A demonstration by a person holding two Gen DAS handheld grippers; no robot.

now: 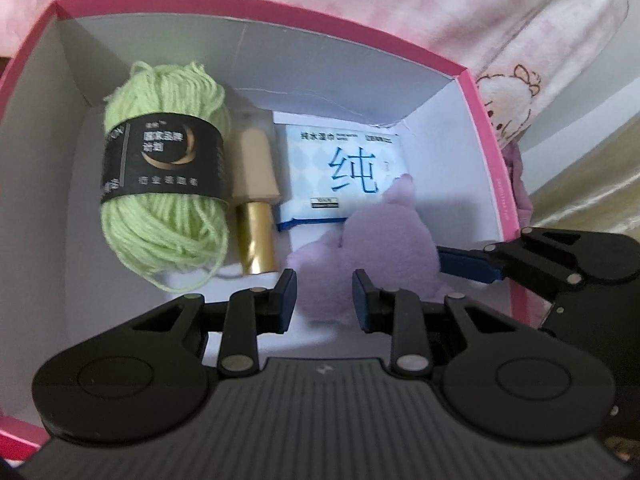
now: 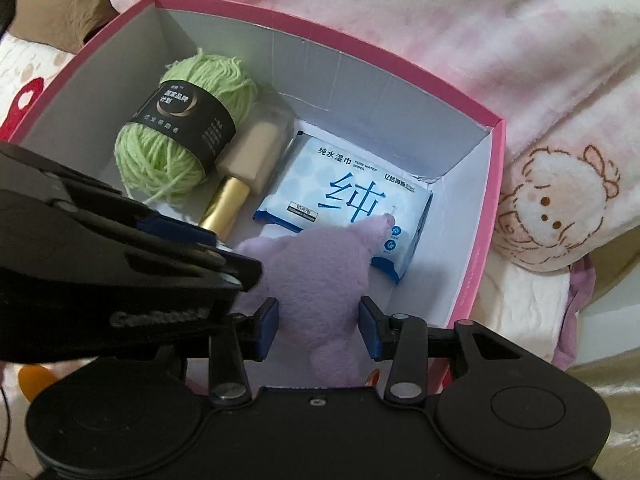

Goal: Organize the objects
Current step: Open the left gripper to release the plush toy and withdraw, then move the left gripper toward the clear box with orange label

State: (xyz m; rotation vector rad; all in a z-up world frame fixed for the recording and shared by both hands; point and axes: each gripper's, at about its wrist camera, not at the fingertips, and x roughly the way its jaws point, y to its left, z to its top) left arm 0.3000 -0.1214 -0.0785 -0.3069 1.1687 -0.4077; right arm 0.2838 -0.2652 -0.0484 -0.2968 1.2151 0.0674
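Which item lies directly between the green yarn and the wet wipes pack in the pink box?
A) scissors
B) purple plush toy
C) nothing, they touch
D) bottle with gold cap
D: the bottle with gold cap lies lengthwise between the green yarn and the wet wipes pack on the floor of the pink box; the purple plush toy sits nearer the camera, overlapping a corner of the pack.

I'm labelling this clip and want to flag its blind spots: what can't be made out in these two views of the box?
- Purple plush toy: its near end is hidden by the right tool in the right wrist view.
- Wipes pack: one corner is covered by the plush in both views.
- Gold-capped bottle: any label is unreadable.
- Pink box: its near wall is behind the left tool.
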